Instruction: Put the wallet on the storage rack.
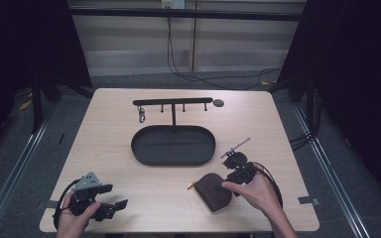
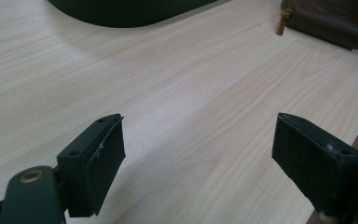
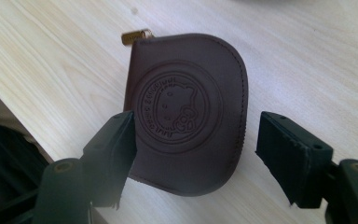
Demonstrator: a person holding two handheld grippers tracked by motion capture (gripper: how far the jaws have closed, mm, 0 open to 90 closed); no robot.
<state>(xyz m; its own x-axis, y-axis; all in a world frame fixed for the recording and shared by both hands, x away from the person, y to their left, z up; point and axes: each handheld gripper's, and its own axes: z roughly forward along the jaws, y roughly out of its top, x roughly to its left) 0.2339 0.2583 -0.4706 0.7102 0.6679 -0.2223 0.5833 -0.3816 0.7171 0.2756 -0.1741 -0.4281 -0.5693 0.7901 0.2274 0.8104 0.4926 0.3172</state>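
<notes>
Spread around the brown embossed leather zip pouch (image 3: 186, 112) on the pale wooden bench (image 1: 109, 148), the right gripper (image 3: 193, 154) is lining up a grasp, needing to close; the left gripper (image 2: 198, 154) is idling, spread.

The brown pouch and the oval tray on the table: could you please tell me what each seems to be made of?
Brown pouch: probably leather or an imitation, matt, with a stitched edge and an embossed round emblem; its zip pull looks like brass-coloured metal.
Oval tray: likely black-painted metal, smooth with a faint sheen, though plastic is possible.
</notes>
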